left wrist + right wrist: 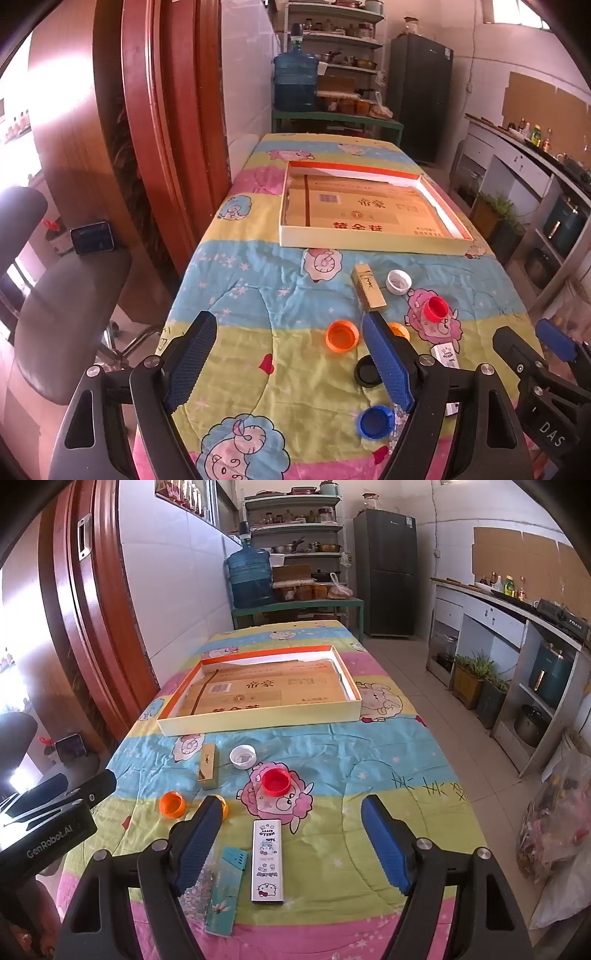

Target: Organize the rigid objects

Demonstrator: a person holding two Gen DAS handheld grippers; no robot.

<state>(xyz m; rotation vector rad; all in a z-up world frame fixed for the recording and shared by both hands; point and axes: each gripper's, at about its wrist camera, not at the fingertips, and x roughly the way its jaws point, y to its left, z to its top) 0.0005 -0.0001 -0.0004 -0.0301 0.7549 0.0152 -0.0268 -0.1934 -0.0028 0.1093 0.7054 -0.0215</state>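
I hold both tools over the cartoon-sheep quilted cloth covering the tabletop (388,760), my left hand-held gripper (291,365) and right hand-held gripper (291,845) both spread wide, nothing between the blue pads. Nearest to the right one lies a long white tin case printed with cartoon cats (267,860), flat on the cloth, and beside it a teal flower-printed slim box (227,893). Under the left one sit a blue plastic bottle cap (375,421), a black round lid (365,371) and an orange plastic cap (341,335). Farther on come a red plastic cap (276,781), a small gold rectangular carton (208,766) and a white round cap (242,756). Beyond them waits the empty shallow cardboard tray with orange inner walls (258,716), the likely destination. All these pieces look light and stiff; the caps may skid on smooth rims, so I judge a pinch across the rim safest, and the tin case best taken across its narrow width.
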